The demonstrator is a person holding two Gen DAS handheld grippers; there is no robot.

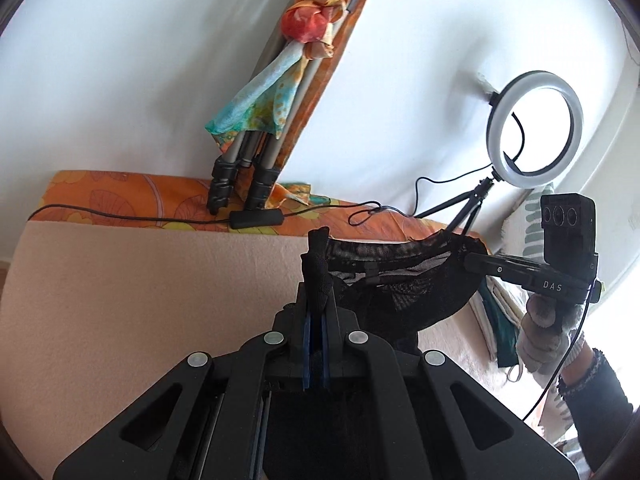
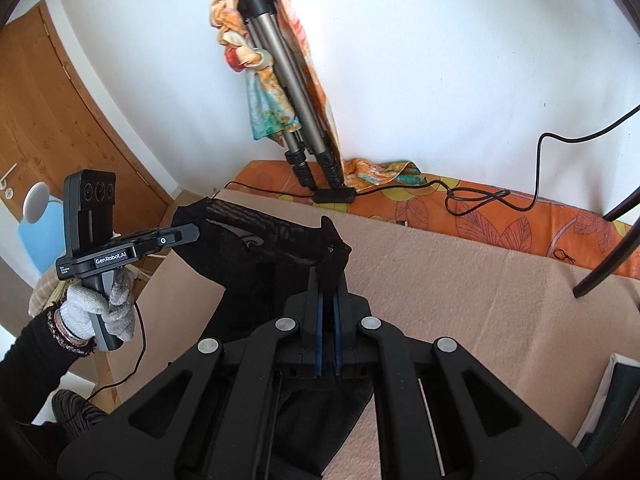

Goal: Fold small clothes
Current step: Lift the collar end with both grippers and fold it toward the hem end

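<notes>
The black garment [image 1: 400, 276] hangs in the air above the beige blanket [image 1: 140, 280], stretched between the two grippers. The left gripper [image 1: 316, 264] has its jaws pressed together on one top corner of the cloth, and the right gripper [image 2: 330, 260] is clamped in the same way on the other corner. In the left wrist view the upper edge runs to the right, toward the other tool; in the right wrist view it runs to the left. The middle part sags down between them.

The cloth looks very light, thin and soft, partly like a mesh, so I think it will not keep any shape by itself. It can slip from the pads or catch on them. The best places to hold are the firm hem corners, as now, and not the loose middle.

Far on the orange sheet [image 2: 520, 216] stands a tripod [image 2: 280, 80] wrapped in a coloured scarf [image 2: 264, 116], with a cable [image 2: 480, 196] beside it.
</notes>
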